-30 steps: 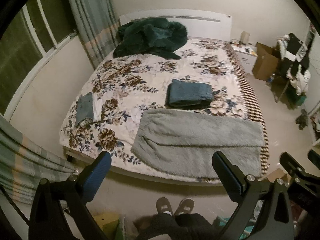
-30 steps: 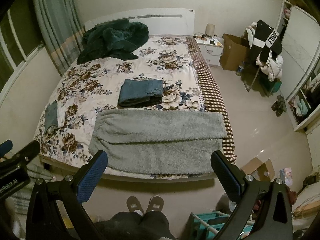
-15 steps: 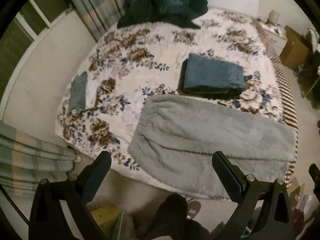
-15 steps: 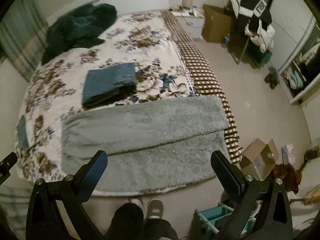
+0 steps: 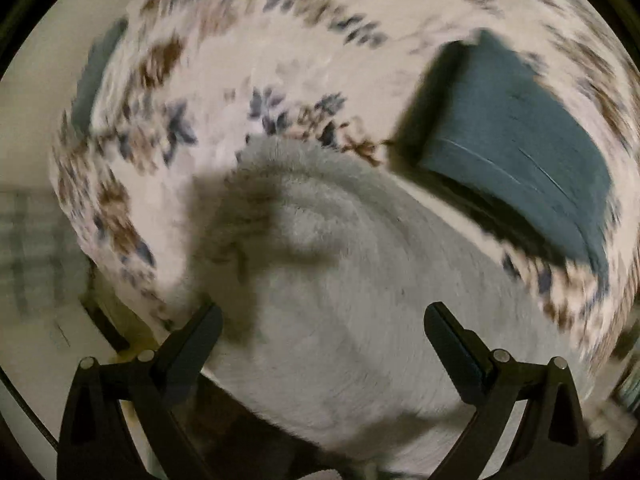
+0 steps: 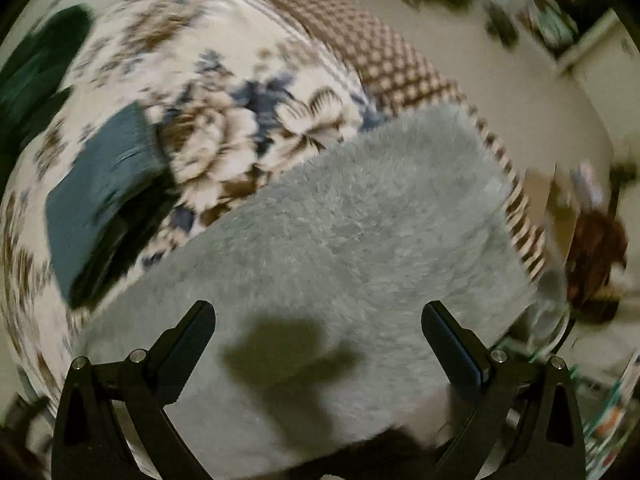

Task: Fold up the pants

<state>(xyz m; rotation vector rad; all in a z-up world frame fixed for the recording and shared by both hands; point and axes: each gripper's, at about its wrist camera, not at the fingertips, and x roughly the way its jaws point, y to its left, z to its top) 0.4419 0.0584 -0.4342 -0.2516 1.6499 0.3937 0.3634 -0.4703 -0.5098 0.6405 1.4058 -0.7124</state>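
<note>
Fluffy grey pants (image 5: 352, 280) lie folded lengthwise across the near edge of the flowered bed (image 5: 240, 60). My left gripper (image 5: 322, 326) is open and empty, just above the pants' left end. My right gripper (image 6: 318, 322) is open and empty, just above the pants' right part (image 6: 360, 220). Each gripper casts a shadow on the fleece. Both views are motion-blurred.
A folded dark blue garment (image 5: 520, 152) lies on the bed just behind the pants; it also shows in the right wrist view (image 6: 100, 184). A dark green blanket (image 6: 32, 72) lies at the far left. The checked bed edge (image 6: 400, 64) and cluttered floor (image 6: 592, 248) are to the right.
Both grippers have dropped from well above the floor in front of the bed to close over the grey pants. Both stay open. The pants have not moved.
</note>
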